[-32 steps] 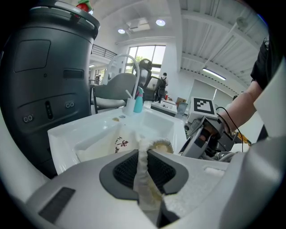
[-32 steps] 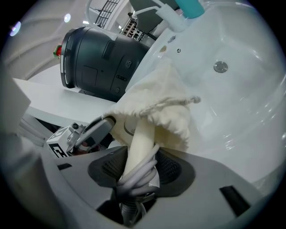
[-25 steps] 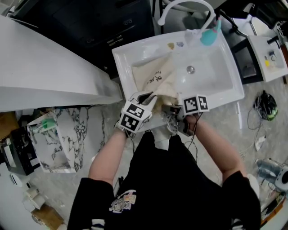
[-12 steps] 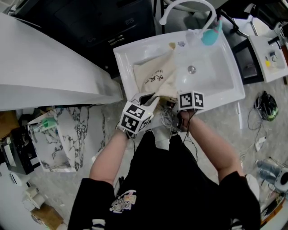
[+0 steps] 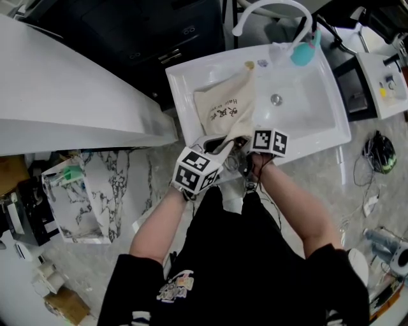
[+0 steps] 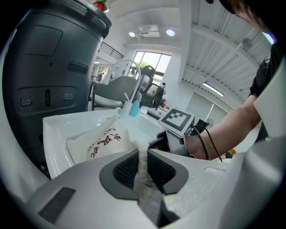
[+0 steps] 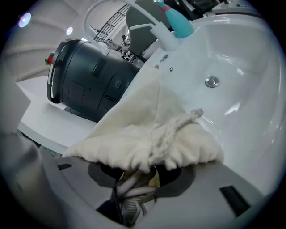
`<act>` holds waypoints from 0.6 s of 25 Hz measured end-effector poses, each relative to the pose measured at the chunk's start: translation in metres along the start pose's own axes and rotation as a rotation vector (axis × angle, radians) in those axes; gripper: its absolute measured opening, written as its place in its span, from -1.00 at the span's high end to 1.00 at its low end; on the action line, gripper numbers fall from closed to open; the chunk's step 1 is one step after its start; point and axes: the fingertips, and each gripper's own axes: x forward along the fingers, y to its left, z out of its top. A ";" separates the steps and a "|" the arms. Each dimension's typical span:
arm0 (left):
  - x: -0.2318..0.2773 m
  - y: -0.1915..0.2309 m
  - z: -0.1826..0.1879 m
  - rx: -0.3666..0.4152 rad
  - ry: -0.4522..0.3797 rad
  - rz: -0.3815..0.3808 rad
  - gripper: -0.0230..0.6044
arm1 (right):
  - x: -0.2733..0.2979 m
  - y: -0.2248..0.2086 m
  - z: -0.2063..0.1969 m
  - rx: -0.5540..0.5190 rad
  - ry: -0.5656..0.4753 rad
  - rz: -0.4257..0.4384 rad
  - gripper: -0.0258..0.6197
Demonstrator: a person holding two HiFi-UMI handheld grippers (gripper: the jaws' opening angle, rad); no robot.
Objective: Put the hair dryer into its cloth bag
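Observation:
A cream cloth bag (image 5: pixel 223 108) with dark print lies in the white sink (image 5: pixel 331 127), its mouth pulled over the near rim. My left gripper (image 5: pixel 215 142) is shut on a fold of the bag's edge (image 6: pixel 143 156), which runs up between the pads. Close beside it on the right, my right gripper (image 5: pixel 245 151) is shut on a bundle of pale grey cord (image 7: pixel 129 183). The bag's gathered mouth and drawstring (image 7: pixel 172 134) bunch over those jaws. The hair dryer's body is hidden by the cloth.
A curved white faucet (image 5: pixel 268 9) and a teal bottle (image 5: pixel 305 52) stand at the sink's far edge, with the drain (image 5: pixel 276 99) right of the bag. A large dark appliance (image 7: pixel 89 80) stands left behind the sink. A marble-patterned box (image 5: pixel 89 197) sits on the floor at left.
My right gripper has moved left along the sink's near rim, closer to the left gripper. The bag now lies flatter and more stretched in the basin.

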 end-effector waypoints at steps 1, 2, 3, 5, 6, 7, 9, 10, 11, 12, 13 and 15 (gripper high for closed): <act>-0.001 -0.001 0.001 -0.002 -0.001 -0.008 0.76 | 0.003 0.001 0.002 0.005 -0.010 0.001 0.32; -0.002 -0.002 0.002 -0.004 -0.002 -0.016 0.76 | 0.006 0.001 0.004 0.009 -0.021 0.001 0.32; -0.002 -0.002 0.002 -0.005 -0.002 -0.023 0.76 | 0.008 0.001 0.006 0.012 -0.032 0.000 0.32; -0.004 -0.003 0.004 -0.007 -0.005 -0.033 0.76 | 0.013 0.001 0.011 0.015 -0.050 -0.004 0.32; -0.005 -0.002 0.004 -0.008 -0.006 -0.034 0.76 | 0.015 0.001 0.013 0.015 -0.059 -0.008 0.32; -0.006 -0.001 0.005 -0.011 -0.007 -0.035 0.76 | 0.017 0.001 0.015 0.014 -0.067 -0.011 0.32; -0.009 0.001 0.006 -0.018 -0.007 -0.043 0.76 | 0.020 0.001 0.018 0.019 -0.082 -0.019 0.32; -0.010 0.002 0.006 -0.021 -0.005 -0.048 0.76 | 0.021 0.001 0.020 0.025 -0.091 -0.021 0.32; -0.010 0.003 0.006 -0.022 -0.003 -0.053 0.76 | 0.022 0.000 0.022 0.031 -0.099 -0.021 0.32; -0.011 0.003 0.005 -0.021 0.000 -0.057 0.76 | 0.024 -0.002 0.023 0.034 -0.107 -0.021 0.32; -0.011 0.003 0.004 -0.020 0.003 -0.060 0.76 | 0.025 -0.002 0.025 0.032 -0.113 -0.020 0.32; -0.011 0.003 0.003 -0.021 0.006 -0.068 0.76 | 0.028 -0.003 0.029 0.022 -0.126 -0.018 0.32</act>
